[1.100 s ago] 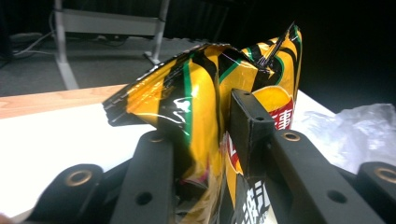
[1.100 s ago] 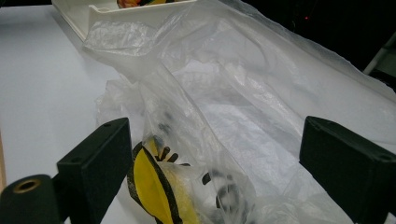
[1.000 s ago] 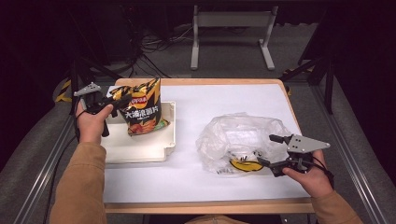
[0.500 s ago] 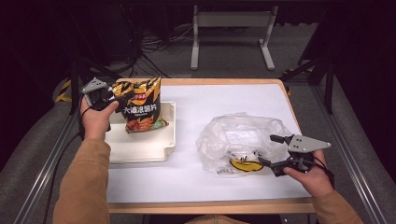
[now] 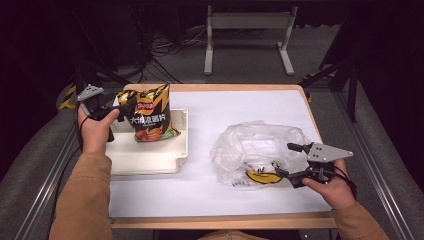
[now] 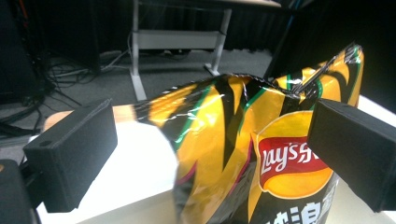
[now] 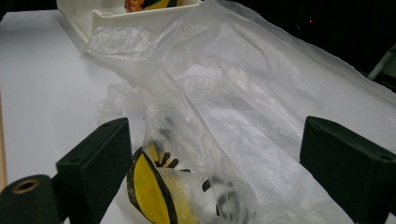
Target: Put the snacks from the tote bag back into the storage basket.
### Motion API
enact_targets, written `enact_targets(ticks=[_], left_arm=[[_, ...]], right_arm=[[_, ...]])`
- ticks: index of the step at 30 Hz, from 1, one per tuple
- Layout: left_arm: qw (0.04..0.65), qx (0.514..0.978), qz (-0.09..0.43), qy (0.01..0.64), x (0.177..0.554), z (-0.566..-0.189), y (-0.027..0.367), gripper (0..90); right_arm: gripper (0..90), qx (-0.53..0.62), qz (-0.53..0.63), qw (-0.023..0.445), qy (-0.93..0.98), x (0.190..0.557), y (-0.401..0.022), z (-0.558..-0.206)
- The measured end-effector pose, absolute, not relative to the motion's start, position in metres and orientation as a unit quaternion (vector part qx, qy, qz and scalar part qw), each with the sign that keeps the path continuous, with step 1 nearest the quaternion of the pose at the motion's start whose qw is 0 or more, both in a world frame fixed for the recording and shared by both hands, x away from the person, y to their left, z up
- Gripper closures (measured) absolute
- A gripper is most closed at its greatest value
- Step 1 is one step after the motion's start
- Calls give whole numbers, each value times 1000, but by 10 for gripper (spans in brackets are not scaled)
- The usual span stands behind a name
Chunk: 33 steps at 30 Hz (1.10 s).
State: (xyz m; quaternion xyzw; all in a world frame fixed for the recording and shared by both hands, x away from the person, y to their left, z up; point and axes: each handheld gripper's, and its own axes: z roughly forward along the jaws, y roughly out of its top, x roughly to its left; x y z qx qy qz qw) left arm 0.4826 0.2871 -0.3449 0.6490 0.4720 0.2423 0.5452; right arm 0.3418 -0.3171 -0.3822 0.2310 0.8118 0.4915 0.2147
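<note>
Your left tongs (image 5: 125, 102) have just been opening and now stand wide apart around the upper part of the chip bag (image 5: 148, 114), which is between the jaws but, as far as the left gripper view shows, no longer pressed by either pad; the bag stands upright in the white tray (image 5: 150, 159), leaning slightly, just ahead of those tongs. To finish this release well, draw the left tongs straight back toward yourself and level, keeping both jaws off the crinkled foil so the bag is not tipped; watch that it settles against the tray's far wall before you leave it. Your right tongs (image 5: 282, 159) are also apart, empty, resting at the near edge of the clear plastic bag (image 5: 257, 150) on the table (image 5: 200, 190), with a yellow and black printed patch on the film lying between the jaws. The chip bag is glossy yellow with black stripes, thin green edging and a red logo; puffed, light, its top seam sealed and creased.
</note>
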Motion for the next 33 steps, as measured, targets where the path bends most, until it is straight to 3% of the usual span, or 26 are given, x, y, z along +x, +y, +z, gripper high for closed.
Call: enact_targets(ticks=[10, 25, 33], left_arm=[[550, 640, 251, 475, 453, -333, 303, 33], [564, 686, 221, 402, 397, -293, 255, 64], [578, 708, 189, 360, 374, -293, 232, 77]], right_arm=[[97, 216, 504, 212, 809, 353, -308, -375], [96, 225, 515, 216, 798, 361, -311, -365], [96, 231, 519, 218, 794, 361, -316, -363]])
